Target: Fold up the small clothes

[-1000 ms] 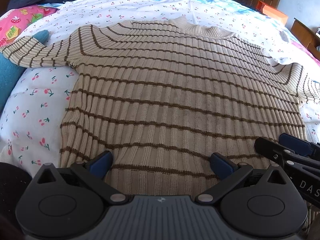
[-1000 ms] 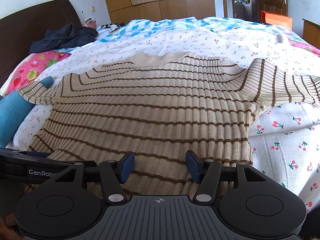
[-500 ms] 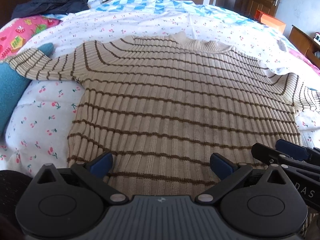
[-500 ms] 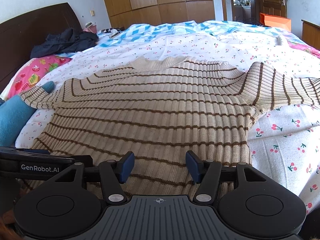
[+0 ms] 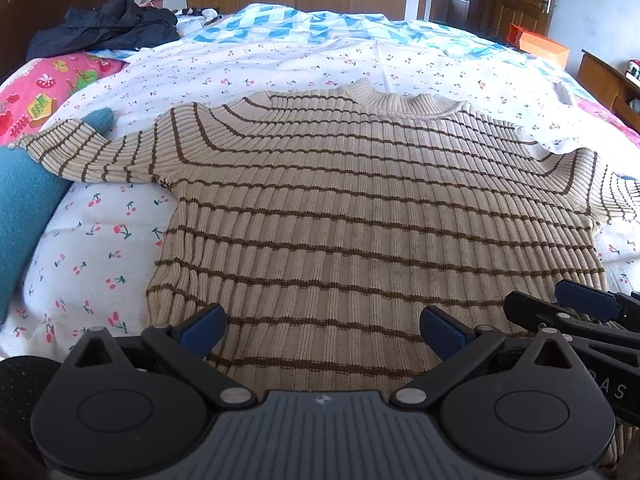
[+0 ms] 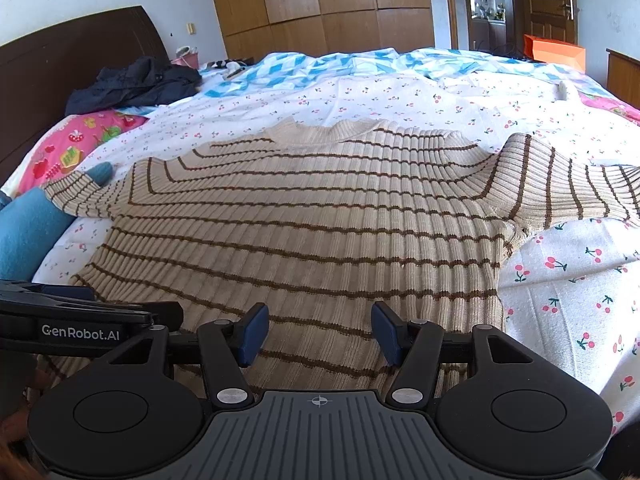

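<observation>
Left gripper (image 5: 322,330): jaws wide apart, holding nothing, poised over the hem of the striped sweater (image 5: 360,216); right gripper (image 6: 316,330): jaws apart, narrower gap, also empty, at the same hem, just beside the left one.

Sweater lies flat and spread on the cherry-print bedspread (image 5: 96,248), hem nearest both claws, collar (image 5: 400,100) far away; long axis of the body runs straight ahead from the claws, sleeves out to either side.

Left sleeve (image 5: 92,156) drapes over a blue cushion (image 5: 24,208), nearer the left hand; right sleeve (image 6: 572,184) lies on bare spread, nearer the right hand.

Open bedspread on both flanks and beyond the collar; dark jacket (image 6: 136,84) well apart at the far left; likely next: take a sleeve or hem corner and fold inward.
</observation>
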Action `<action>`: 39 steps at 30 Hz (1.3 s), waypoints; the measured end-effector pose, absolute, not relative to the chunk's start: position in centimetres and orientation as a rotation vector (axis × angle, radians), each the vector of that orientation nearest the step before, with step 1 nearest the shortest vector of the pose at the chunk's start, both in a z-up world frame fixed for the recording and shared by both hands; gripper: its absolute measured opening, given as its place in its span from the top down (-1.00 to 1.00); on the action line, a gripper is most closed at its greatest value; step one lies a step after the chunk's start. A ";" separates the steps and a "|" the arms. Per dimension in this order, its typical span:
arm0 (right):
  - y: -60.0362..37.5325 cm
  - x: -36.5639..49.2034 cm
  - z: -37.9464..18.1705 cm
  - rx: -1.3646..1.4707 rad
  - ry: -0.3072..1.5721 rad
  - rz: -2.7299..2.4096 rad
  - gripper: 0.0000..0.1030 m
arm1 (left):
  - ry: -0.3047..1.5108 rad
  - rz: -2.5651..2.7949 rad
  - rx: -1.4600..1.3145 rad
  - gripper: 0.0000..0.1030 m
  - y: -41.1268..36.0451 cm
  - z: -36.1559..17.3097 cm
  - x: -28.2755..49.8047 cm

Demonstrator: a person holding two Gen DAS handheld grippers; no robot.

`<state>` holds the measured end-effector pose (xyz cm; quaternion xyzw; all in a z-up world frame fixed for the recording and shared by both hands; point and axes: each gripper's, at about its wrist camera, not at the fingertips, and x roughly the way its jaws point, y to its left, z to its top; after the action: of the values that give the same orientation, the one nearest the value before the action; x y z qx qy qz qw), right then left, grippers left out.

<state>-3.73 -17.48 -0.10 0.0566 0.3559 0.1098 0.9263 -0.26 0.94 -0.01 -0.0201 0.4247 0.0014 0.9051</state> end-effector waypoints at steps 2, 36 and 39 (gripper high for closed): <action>-17.6 -3.7 -0.1 0.121 0.730 0.223 -0.10 | 0.876 0.006 -0.042 -1.00 1.0 0.0 -0.2; -17.4 -4.2 0.6 0.110 0.685 0.243 -0.10 | 0.852 0.006 -0.034 -1.00 0.8 0.4 -0.4; -17.4 -4.2 0.6 0.112 0.684 0.243 -0.10 | 0.851 0.006 -0.034 -1.00 0.8 0.4 -0.4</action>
<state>-4.22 -17.38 0.59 0.0546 0.3346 0.1190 0.9332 -0.37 0.85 0.39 -0.0163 0.4127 0.0030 0.9107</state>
